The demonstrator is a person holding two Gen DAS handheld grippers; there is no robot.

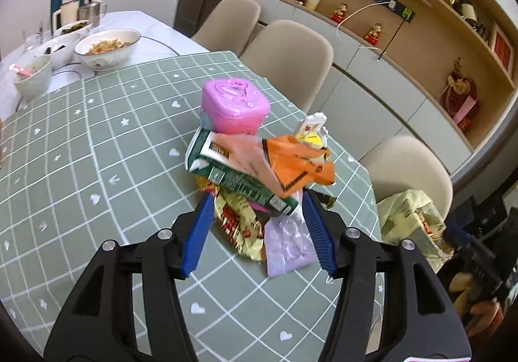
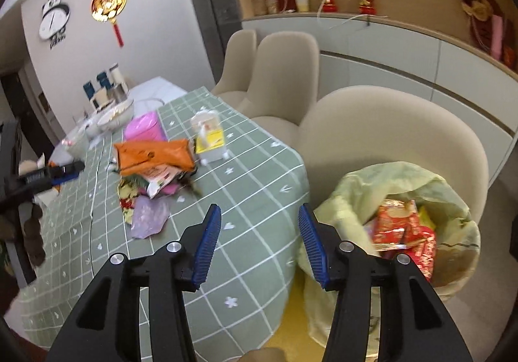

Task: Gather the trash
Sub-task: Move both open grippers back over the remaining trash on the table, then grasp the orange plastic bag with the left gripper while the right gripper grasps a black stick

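Note:
A trash pile lies on the green checked tablecloth (image 1: 97, 168): an orange bag (image 1: 301, 164), a green carton (image 1: 226, 174), a yellow-red wrapper (image 1: 236, 223) and a lilac wrapper (image 1: 288, 242). My left gripper (image 1: 257, 197) is open, and its blue pads (image 1: 200, 232) flank the near end of the pile without pressing on it. My right gripper (image 2: 259, 210) is open and empty above the table's edge. To its right stands the bin lined with a yellow-green bag (image 2: 404, 181), with red wrappers (image 2: 401, 229) inside. The orange bag (image 2: 152, 155) and the left gripper (image 2: 64, 171) show far left.
A pink lidded box (image 1: 234, 106) and a small yellow-labelled bottle (image 1: 312, 132) stand behind the pile. Bowls of food (image 1: 106, 48) and cups sit at the far end. Beige chairs (image 1: 288, 61) line the far side, one chair (image 2: 388, 129) just behind the bin.

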